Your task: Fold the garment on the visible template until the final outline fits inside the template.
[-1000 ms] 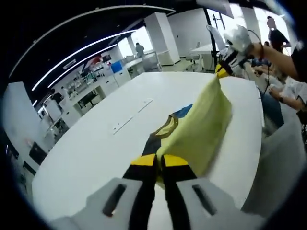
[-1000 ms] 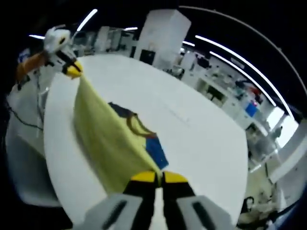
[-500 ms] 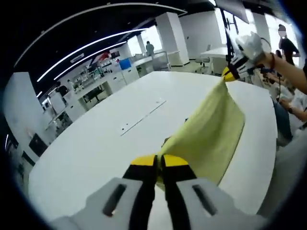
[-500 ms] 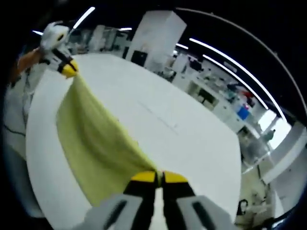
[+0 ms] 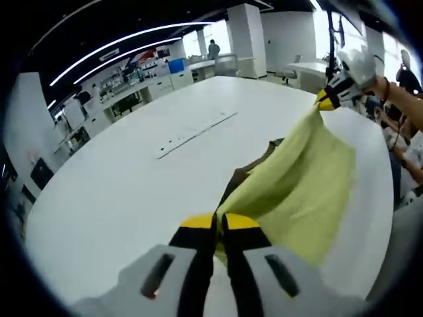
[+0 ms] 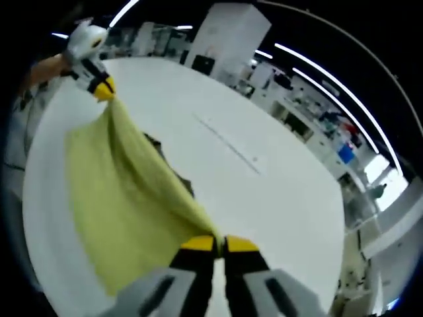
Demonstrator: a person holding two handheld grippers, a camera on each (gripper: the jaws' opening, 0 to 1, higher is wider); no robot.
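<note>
A yellow garment (image 5: 297,185) hangs stretched between both grippers over the white table (image 5: 119,198). My left gripper (image 5: 218,226) is shut on one edge of it at the bottom of the left gripper view. There, my right gripper (image 5: 326,99) pinches the far corner at the upper right. In the right gripper view, my right gripper (image 6: 218,243) is shut on the yellow garment (image 6: 125,205), and the left gripper (image 6: 102,89) holds the opposite corner at the upper left. A dark patch (image 5: 254,170) shows under the cloth's far edge; I cannot tell what it is.
A long narrow slot strip (image 5: 195,125) runs across the table's middle, also in the right gripper view (image 6: 228,142). A person's hand (image 5: 370,69) holds the right gripper. The table's near edge (image 5: 380,218) curves under the hanging cloth. Desks and shelves stand beyond.
The stretched cloth has swung over the blue and dark patch on the table, hiding the blue part. Both views have shifted with the hands.
</note>
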